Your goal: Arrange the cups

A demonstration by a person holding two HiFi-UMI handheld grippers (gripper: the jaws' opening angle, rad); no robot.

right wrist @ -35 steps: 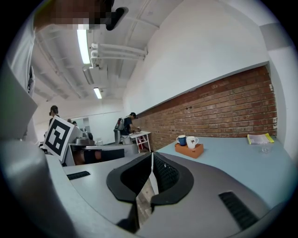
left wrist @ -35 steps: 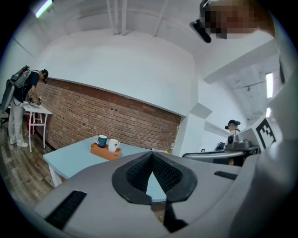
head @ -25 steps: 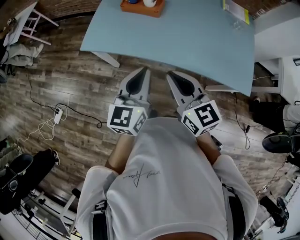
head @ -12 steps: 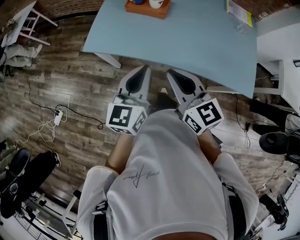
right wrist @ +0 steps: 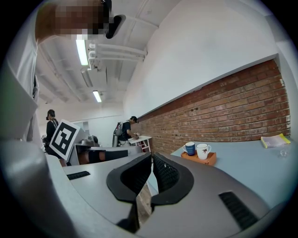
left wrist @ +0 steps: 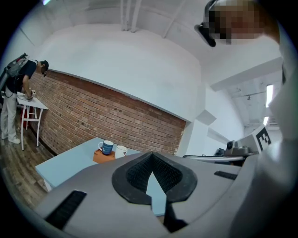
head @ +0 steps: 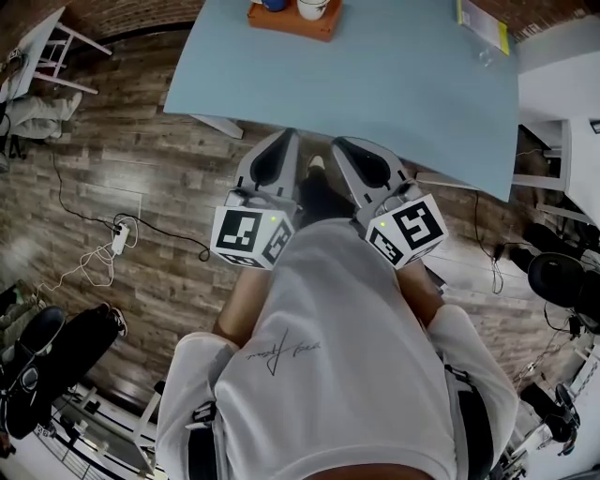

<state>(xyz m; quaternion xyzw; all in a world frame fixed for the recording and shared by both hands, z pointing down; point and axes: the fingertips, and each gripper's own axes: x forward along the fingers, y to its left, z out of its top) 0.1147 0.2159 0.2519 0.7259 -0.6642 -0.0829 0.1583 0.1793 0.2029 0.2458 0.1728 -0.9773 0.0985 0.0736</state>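
A blue striped cup [head: 274, 4] and a white cup [head: 312, 7] stand side by side on an orange tray [head: 289, 21] at the far edge of the light blue table [head: 394, 84]. Both grippers are held level in front of the person's chest, well short of the table. My left gripper [head: 286, 137] is shut with nothing in it, and my right gripper [head: 339, 143] is shut and empty too. The left gripper view has the blue cup [left wrist: 107, 147] and the white cup [left wrist: 120, 151] far beyond the jaws. In the right gripper view, both cups [right wrist: 189, 148] [right wrist: 203, 151] stand on the tray [right wrist: 200, 159].
A yellow-edged booklet [head: 483, 21] and a small clear glass [right wrist: 282, 152] lie at the table's right end. Cables and a power strip [head: 117, 239] trail over the wooden floor at the left. A black chair [head: 562, 277] stands at the right. People stand by a small white table [left wrist: 29, 103].
The person has stepped toward the table, and both shut grippers have come closer to its near edge. A foot now shows between the grippers.
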